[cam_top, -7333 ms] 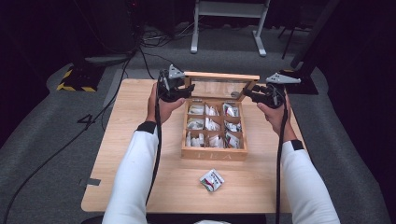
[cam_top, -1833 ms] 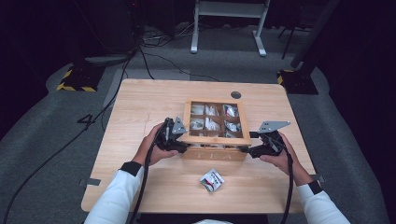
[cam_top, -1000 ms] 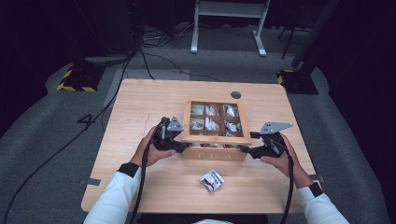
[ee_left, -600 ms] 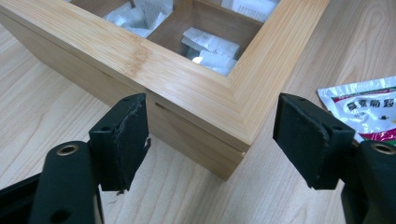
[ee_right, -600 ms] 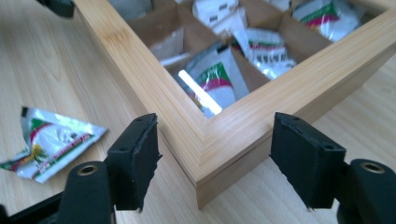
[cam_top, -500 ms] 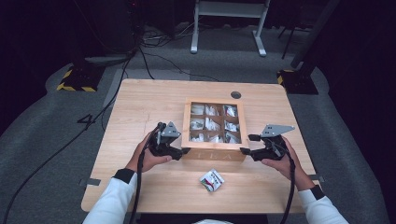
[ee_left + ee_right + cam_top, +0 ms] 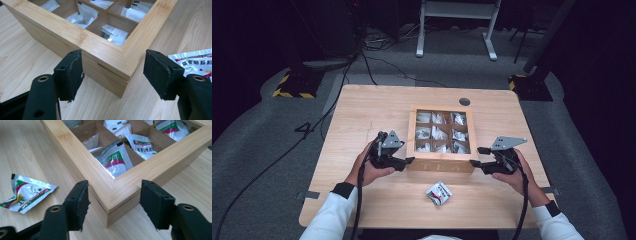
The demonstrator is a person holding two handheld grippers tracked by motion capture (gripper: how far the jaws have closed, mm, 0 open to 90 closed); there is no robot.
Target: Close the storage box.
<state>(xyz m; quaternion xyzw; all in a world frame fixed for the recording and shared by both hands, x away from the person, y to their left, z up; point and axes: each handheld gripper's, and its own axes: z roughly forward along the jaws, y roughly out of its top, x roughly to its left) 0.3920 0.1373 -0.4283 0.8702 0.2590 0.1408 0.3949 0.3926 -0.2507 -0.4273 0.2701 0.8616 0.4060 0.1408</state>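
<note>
A wooden tea box stands mid-table, its windowed lid down on the base and several packets in its compartments. My left gripper straddles the box's near left corner. Its jaws have just been closing, and the far pad still stands off the wood. My right gripper straddles the near right corner, its jaws also just closing, with a gap at the pads. A loose red, green and white packet lies flat on the table in front of the box, also seen in the left gripper view and the right gripper view.
The wooden table has bare board left and right of the box and a round cable hole behind it. Beyond the far edge are floor cables and a metal stand.
Early on the lid stood up with both grippers at the box's back. Now the lid is down and both grippers sit at the near corners. Both hands have drawn back slightly towards the person.
</note>
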